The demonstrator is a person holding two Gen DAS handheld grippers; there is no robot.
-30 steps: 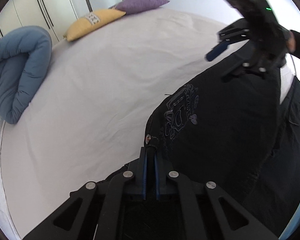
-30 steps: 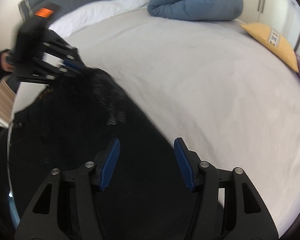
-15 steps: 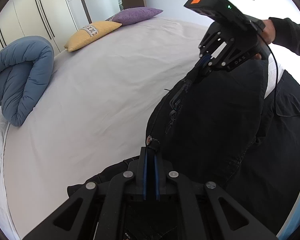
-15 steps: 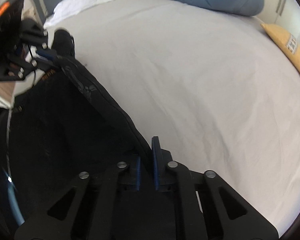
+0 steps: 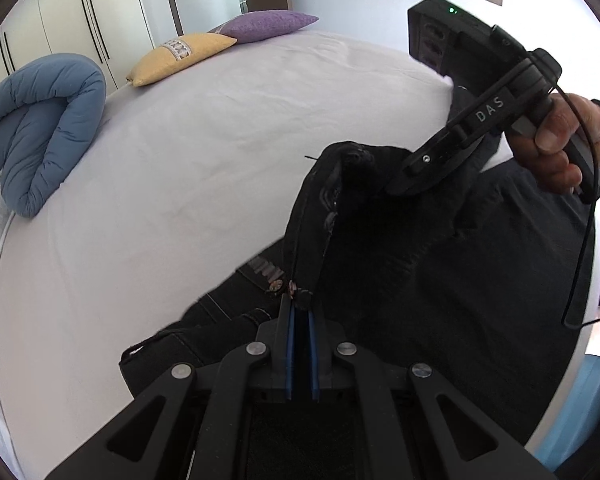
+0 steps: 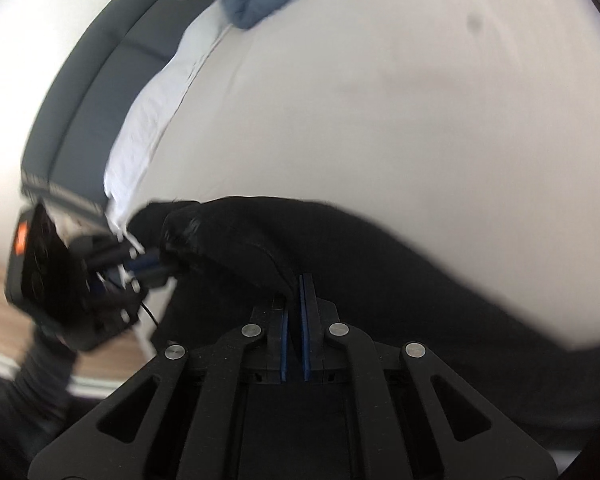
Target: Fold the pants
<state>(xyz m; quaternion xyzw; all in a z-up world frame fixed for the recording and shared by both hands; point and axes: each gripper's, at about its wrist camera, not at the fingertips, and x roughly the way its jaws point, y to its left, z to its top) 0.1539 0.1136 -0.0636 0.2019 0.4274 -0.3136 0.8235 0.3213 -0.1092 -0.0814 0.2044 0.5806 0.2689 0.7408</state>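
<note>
Black pants (image 5: 400, 264) pinched, apparently, between both grippers' closed blue fingers (image 5: 289, 344)

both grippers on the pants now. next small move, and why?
Probably carry the pinched edge across toward the bare sheet and lay it flat. The left gripper and the right gripper are each shut on the black pants, with a raised ridge of waistband between them and the rest bunched on the white bed. Open sheet lies beyond the fabric.
</note>
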